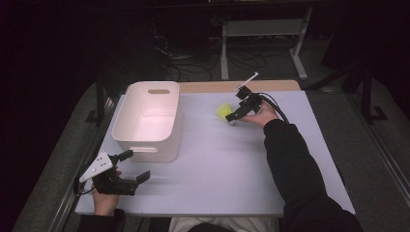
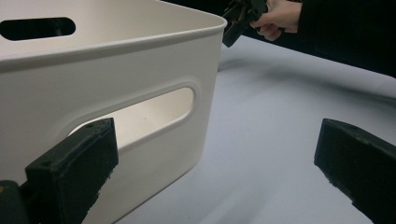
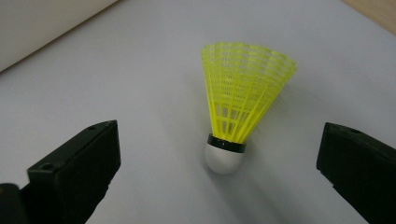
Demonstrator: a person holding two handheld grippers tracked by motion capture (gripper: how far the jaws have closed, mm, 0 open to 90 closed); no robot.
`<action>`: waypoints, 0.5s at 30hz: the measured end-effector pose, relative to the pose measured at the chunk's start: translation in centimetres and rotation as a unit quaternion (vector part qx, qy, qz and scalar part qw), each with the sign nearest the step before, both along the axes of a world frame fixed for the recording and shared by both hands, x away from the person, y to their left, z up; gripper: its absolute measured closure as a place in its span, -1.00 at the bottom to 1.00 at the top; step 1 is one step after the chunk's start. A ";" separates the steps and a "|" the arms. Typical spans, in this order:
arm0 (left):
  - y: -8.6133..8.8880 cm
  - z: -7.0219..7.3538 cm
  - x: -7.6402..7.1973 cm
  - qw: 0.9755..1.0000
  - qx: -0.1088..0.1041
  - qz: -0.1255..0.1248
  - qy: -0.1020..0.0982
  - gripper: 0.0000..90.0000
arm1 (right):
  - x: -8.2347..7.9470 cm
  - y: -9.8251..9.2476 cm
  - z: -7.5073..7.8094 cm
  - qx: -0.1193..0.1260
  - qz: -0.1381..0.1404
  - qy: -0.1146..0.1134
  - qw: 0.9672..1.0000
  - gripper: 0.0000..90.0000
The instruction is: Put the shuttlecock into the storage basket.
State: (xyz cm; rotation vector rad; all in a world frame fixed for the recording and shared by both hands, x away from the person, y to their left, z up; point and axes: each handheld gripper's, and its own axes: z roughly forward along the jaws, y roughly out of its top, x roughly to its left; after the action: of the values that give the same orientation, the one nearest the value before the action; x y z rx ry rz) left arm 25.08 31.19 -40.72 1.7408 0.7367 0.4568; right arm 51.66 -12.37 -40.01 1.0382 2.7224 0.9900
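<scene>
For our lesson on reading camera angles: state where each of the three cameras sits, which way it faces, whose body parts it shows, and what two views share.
High view: above the person's side, looking forward and down on the table; forearms, left gripper, right gripper.
Left gripper view: on the left gripper, facing the white bin; open jaws, the other hand.
Right gripper view: on the right gripper, facing the yellow shuttlecock; open jaws.
Shared: the high and right gripper views both show the shuttlecock.

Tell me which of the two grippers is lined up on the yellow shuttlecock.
The right gripper, far right of the table: its open jaws flank the shuttlecock. The left gripper sits by the white bin, open on nothing.
</scene>
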 end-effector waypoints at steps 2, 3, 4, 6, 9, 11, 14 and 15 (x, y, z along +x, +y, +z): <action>0.0 0.0 0.0 1.000 0.000 0.000 0.000 -1.00 | 0.1 -0.1 -0.3 0.001 -0.001 0.000 1.000 -0.97; 0.0 0.0 0.0 1.000 0.000 0.000 0.000 -1.00 | 0.2 -0.2 -0.5 0.002 -0.004 -0.001 1.000 -0.97; 0.0 0.0 0.0 1.000 0.000 0.000 0.000 -1.00 | 0.3 -0.3 -0.7 0.002 -0.006 0.002 1.000 -0.97; 0.0 0.0 0.0 1.000 0.000 0.000 0.000 -1.00 | 0.4 -0.4 -1.1 -0.003 -0.010 0.003 1.000 -0.97; 0.0 0.0 0.0 1.000 0.000 0.000 0.000 -1.00 | 0.6 -0.4 -1.6 -0.008 -0.011 0.007 1.000 -0.91; 0.0 0.0 0.0 1.000 0.000 0.000 0.000 -1.00 | 0.7 -0.4 -1.9 -0.008 -0.013 0.010 1.000 -0.88; 0.0 0.0 0.0 1.000 0.001 -0.002 0.001 -1.00 | 0.9 -0.3 -2.3 -0.008 -0.013 0.010 1.000 -0.79; 0.0 0.0 0.0 1.000 0.001 -0.002 0.001 -1.00 | 0.9 -0.2 -2.4 -0.012 -0.011 0.010 1.000 -0.75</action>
State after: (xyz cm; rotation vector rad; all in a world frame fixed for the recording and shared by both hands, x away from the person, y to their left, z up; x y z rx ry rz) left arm 25.09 31.17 -40.73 1.7439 0.7349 0.4526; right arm 52.53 -12.59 -42.41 1.0764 2.7262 0.9473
